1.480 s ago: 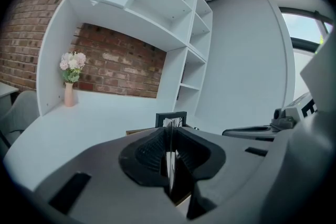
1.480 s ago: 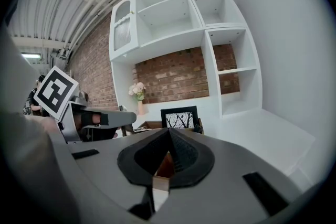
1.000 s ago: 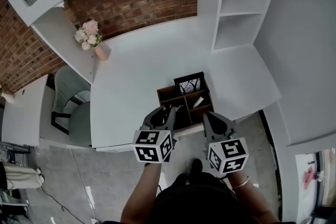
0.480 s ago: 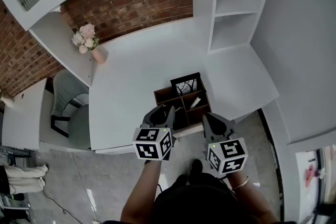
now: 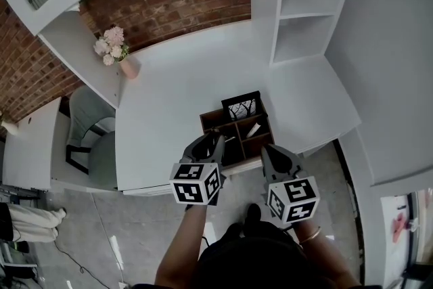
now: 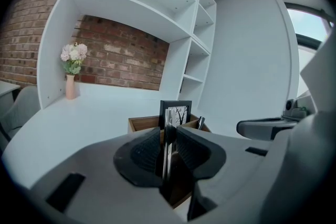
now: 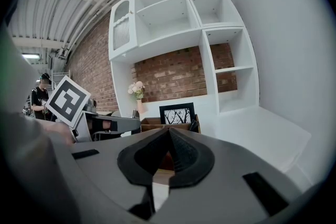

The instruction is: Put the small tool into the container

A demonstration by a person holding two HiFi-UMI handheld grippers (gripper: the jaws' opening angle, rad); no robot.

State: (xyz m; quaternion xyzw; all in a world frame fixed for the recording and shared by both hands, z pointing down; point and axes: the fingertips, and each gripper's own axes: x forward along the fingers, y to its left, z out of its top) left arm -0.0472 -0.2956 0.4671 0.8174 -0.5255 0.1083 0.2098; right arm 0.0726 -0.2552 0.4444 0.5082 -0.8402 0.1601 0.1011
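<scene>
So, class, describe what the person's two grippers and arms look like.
Left gripper and right gripper: grey moulded bodies, black ribbed pads, each with a white cube bearing black square markers. Dark top; thin bracelet on the right wrist.

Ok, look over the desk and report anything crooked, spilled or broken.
Nothing stands out. The wooden organizer sits upright near the front edge of the desk, the picture frame stands in its back slot, and the flower vase is upright. The left hand-held gripper holds a thin metal tool.
</scene>
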